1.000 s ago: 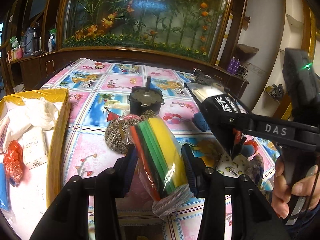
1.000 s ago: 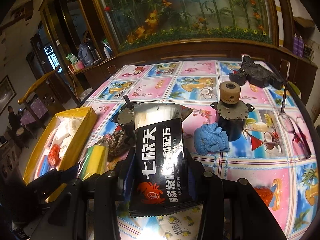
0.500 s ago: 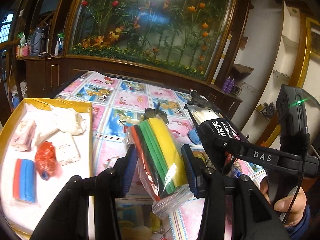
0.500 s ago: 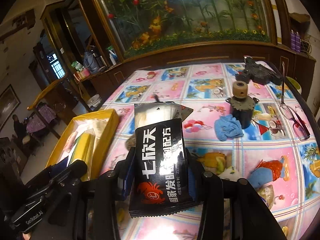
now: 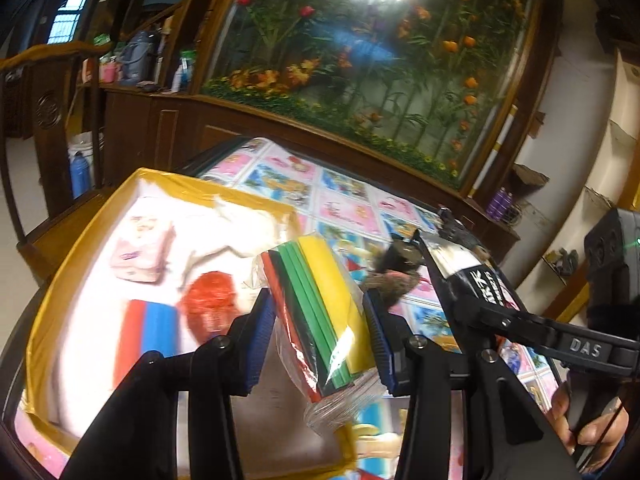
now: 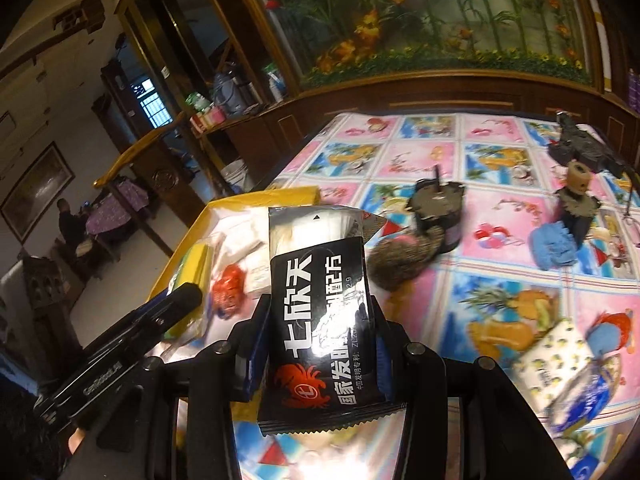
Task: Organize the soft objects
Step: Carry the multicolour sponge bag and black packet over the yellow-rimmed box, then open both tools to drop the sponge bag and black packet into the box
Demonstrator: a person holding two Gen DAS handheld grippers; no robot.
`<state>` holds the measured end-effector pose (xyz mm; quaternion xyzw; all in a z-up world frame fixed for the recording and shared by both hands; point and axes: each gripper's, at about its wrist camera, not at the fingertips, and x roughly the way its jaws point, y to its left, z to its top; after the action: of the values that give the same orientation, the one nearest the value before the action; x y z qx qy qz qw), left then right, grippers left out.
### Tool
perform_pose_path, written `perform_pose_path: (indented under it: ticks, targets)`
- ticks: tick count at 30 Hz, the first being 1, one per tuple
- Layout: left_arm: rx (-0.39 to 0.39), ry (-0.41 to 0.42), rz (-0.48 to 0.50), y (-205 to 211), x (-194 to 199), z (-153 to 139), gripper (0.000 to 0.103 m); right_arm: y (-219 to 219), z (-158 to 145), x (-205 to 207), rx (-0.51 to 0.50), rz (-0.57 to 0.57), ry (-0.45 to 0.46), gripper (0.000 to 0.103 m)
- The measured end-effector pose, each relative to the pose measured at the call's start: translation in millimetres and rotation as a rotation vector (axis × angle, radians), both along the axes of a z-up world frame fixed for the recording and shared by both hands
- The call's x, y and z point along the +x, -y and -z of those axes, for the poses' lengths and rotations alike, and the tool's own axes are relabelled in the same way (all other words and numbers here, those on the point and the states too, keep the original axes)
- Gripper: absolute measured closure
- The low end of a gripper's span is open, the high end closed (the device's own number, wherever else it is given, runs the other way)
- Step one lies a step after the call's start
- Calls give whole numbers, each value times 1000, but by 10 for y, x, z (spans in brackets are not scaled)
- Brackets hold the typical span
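Note:
My left gripper [image 5: 320, 336] is shut on a clear bag of coloured sponges [image 5: 320, 312], yellow, green, black and red, held above the right edge of the yellow box [image 5: 52, 280]. The box holds a pink tissue pack [image 5: 142, 256], a red mesh ball [image 5: 210, 304], a red-and-blue roll [image 5: 148, 344] and white cloth [image 5: 240, 236]. My right gripper [image 6: 320, 344] is shut on a black packet with white Chinese characters [image 6: 320, 308], held over the table beside the box [image 6: 188, 236]. The sponge bag [image 6: 196, 268] also shows in the right wrist view.
On the cartoon tablecloth [image 6: 500, 160] lie a steel wool scrubber [image 6: 404, 256], two black motors [image 6: 438, 208] [image 6: 578, 208], a blue cloth [image 6: 554, 244], a lemon-print tissue pack [image 6: 556, 364] and a black device [image 6: 580, 148]. A wooden cabinet with flower glass stands behind.
Both grippers moved left toward the yellow box with their loads. The sponge bag now hangs over the box's right edge; the black packet is nearer the box.

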<state>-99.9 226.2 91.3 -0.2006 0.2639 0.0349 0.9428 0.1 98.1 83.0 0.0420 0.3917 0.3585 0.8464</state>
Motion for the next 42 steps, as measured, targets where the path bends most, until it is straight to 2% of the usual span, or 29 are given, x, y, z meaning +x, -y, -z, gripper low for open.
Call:
perform_pose_path:
  ticks: [10, 16, 23, 32, 40, 42]
  targets:
    - [2, -69, -119, -564, -201, 188, 59, -812, 194, -157, -24, -120, -47, 55]
    - [-10, -107, -152, -766, -287, 334, 59, -1130, 384, -171, -52, -143, -79, 55]
    - [-23, -148, -169, -911, -310, 464, 59, -1440, 562, -234, -111, -170, -49, 55]
    - [39, -182, -134, -861, -272, 484, 59, -1531, 741, -254, -164, -177, -37, 54]
    - [39, -183, -128, -845, -252, 489, 57, -1540, 797, -312, -193, -186, -25, 53]
    - [35, -182, -126, -851, -247, 488, 54, -1537, 787, -327, -197, -191, -22, 53]
